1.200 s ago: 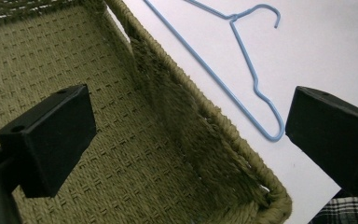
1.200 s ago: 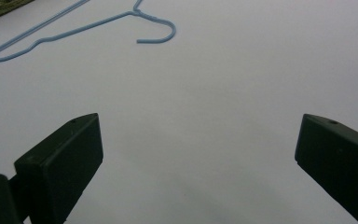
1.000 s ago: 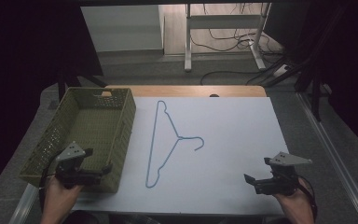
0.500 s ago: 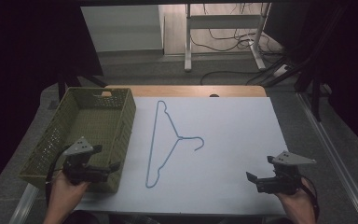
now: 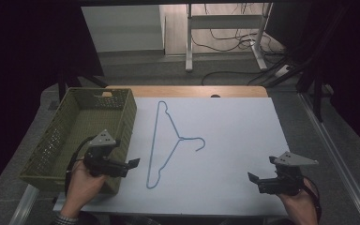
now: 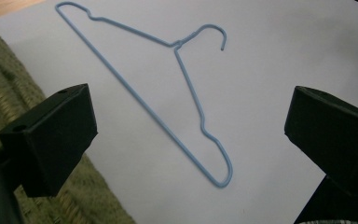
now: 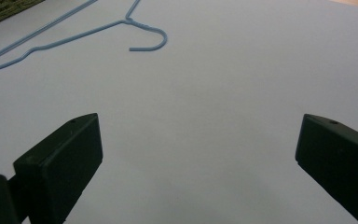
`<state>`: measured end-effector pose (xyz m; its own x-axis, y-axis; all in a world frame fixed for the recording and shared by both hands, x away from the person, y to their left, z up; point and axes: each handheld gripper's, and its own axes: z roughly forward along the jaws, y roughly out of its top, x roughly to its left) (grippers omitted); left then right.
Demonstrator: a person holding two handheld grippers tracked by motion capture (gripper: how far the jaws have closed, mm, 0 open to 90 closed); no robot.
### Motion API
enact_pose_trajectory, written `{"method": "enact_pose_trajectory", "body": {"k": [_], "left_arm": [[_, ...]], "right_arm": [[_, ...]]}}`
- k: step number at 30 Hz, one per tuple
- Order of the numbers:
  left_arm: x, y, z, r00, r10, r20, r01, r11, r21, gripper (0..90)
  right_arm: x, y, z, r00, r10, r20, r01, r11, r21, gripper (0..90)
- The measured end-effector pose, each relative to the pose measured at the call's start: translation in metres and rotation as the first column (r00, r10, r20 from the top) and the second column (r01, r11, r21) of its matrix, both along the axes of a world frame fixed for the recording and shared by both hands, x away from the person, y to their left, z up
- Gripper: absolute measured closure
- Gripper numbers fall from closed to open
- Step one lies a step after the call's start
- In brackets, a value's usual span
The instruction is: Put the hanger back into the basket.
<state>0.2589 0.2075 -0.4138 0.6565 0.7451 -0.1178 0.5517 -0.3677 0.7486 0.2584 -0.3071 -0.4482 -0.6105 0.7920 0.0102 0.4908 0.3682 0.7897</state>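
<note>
A light blue wire hanger lies flat on the white sheet, its hook pointing right. In the left gripper view the hanger stretches ahead of the wide-apart jaws, and in the right gripper view the hanger lies far off at the top left. My left gripper is open, hovering at the near right corner of the green basket, just left of the hanger's near end. My right gripper is open over bare sheet at the near right, holding nothing.
The woven green basket sits at the table's left and looks empty. A strip of wooden tabletop shows beyond the sheet. Table legs and cables stand on the floor farther back.
My left gripper has moved right and slightly forward, from the basket's near edge toward the hanger's near end. The right gripper has barely shifted.
</note>
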Motion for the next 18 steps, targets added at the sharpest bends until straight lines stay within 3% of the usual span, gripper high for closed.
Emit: {"method": "enact_pose_trajectory", "body": {"k": [8,18], "left_arm": [[0.02,-0.021,-0.004,0.9989,-0.04,-0.027,0.04,0.9992,0.003,2.5],[0.047,-0.051,-0.016,0.9967,-0.061,-0.053,0.064,0.9964,0.056,3.0]], "right_arm": [[0.0,0.0,0.0,1.0,0.0,-0.002,0.0,1.0,-0.001,0.2],[0.001,0.0,-0.002,1.0,0.003,-0.009,-0.003,1.0,-0.008,0.3]]}}
